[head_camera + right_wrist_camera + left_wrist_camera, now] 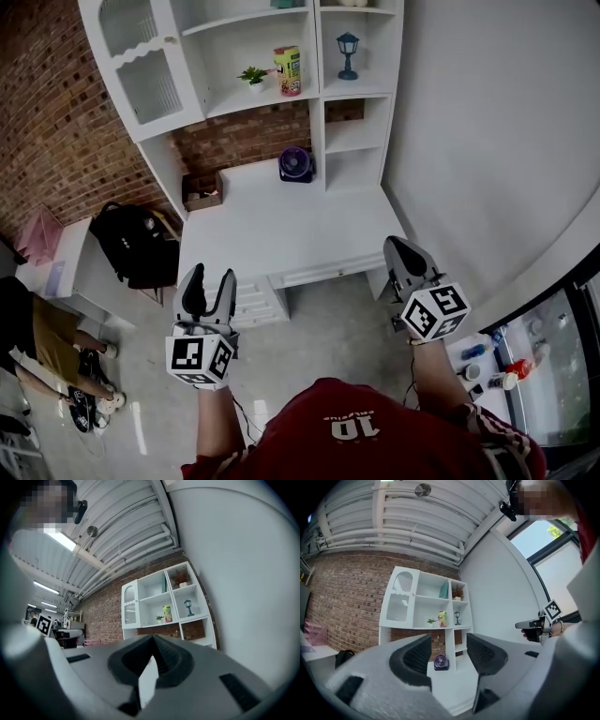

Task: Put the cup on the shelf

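Observation:
A tall yellow and pink cup (288,70) stands on the middle shelf of the white shelf unit (323,112), next to a small potted plant (253,77). It also shows far off in both gripper views, as the cup (442,618) and the cup (167,613). My left gripper (210,279) hangs in front of the desk's left drawers; it is open, and its jaws (449,656) have nothing between them. My right gripper (401,251) is held near the desk's right front corner. It is shut, its tips (152,641) meet, and it holds nothing. Both grippers are far from the cup.
A purple fan (295,165) sits at the back of the white desk (272,234), a wooden box (202,192) at its left. A blue lantern (348,54) stands on the right shelf. A black backpack (136,244) lies left; a seated person (47,347) is further left. A white wall (487,141) runs along the right.

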{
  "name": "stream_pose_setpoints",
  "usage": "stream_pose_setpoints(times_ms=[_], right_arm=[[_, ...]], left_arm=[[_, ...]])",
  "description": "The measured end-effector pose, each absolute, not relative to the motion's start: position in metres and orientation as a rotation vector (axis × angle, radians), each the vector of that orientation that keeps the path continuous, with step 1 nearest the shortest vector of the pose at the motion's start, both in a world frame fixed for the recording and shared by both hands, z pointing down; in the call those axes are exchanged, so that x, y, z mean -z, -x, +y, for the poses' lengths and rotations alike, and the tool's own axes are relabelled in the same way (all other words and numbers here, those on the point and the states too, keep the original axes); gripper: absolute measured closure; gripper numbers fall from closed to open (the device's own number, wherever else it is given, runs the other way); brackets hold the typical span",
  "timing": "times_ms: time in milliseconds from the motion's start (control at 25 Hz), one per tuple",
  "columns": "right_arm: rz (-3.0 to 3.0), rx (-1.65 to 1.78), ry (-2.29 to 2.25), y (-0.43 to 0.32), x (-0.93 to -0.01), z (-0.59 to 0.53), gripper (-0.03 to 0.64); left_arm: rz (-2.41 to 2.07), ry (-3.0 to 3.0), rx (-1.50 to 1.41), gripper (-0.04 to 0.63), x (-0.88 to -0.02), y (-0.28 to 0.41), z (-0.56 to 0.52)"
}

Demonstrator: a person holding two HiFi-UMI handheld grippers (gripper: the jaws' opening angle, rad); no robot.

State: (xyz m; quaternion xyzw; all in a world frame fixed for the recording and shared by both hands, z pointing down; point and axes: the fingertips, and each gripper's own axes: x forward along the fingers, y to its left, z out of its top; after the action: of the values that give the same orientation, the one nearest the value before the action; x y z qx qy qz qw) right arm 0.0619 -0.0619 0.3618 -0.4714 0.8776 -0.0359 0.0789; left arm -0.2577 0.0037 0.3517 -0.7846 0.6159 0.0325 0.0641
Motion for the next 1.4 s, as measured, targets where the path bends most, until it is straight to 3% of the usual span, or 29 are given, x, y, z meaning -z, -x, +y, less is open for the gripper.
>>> stream_pose_setpoints(times_ms=[1400], right_arm=[[2.652, 0.138, 1.339, -0.045, -0.366, -0.059, 0.611]], left_arm=[[1.901, 2.282, -0.043, 0.555, -0.351, 0.262, 0.010]])
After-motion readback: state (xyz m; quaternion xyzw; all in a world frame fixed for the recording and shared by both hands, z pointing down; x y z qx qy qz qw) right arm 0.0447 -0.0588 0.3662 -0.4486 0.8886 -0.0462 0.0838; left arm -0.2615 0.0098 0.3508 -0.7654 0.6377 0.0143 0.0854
